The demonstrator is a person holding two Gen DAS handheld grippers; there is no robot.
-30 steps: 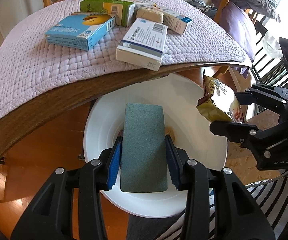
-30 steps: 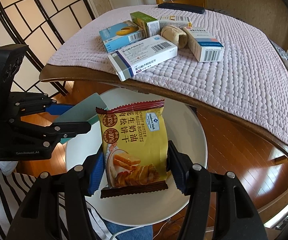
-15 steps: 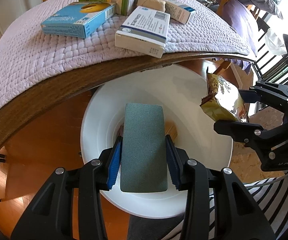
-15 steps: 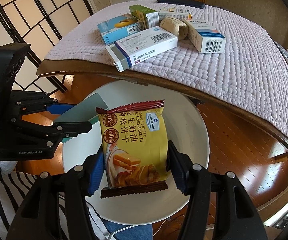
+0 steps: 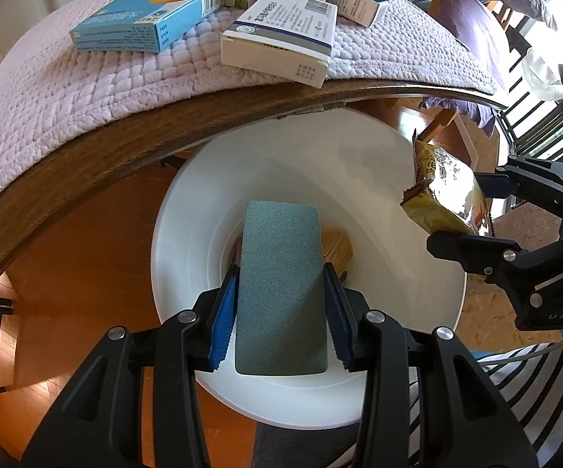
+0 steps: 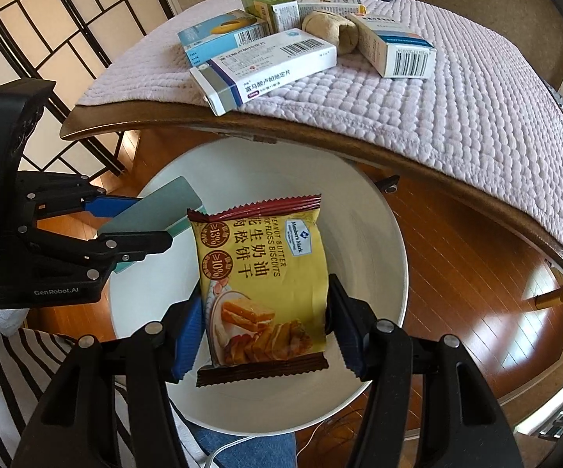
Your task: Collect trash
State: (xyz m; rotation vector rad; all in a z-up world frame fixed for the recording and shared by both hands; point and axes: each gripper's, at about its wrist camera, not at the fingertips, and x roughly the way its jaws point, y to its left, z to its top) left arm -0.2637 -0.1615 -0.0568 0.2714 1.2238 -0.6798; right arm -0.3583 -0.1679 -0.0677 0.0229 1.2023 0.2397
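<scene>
White plastic fills the near ground: a round bin (image 5: 390, 179) on the floor, tucked partly under the near edge of the table (image 5: 86, 148). The left gripper (image 5: 281, 327) is clenched on a grey-green flat box (image 5: 281, 280), its blue pads pressing the long edges, and the box hangs over the middle of the bin, where a small tan carton (image 5: 338, 247) already lies. The right gripper (image 6: 265, 335) grasps a yellow biscuit packet (image 6: 265, 277) by its sides, also above the bin, nearer the right wall.

Risks, as I judge them: the two grippers sit close together over one opening, so letting go while either drifts sideways could knock one load against the other claw. The packet is slick film and lightly pinched; it may flutter and land on the rim or the wooden floor (image 6: 457, 273). Further off, the long white medicine box (image 5: 281, 35) overhangs the table's near edge on the quilted lilac cloth (image 5: 66, 93); a gripper rising carelessly could catch the tabletop and jolt it off.
</scene>
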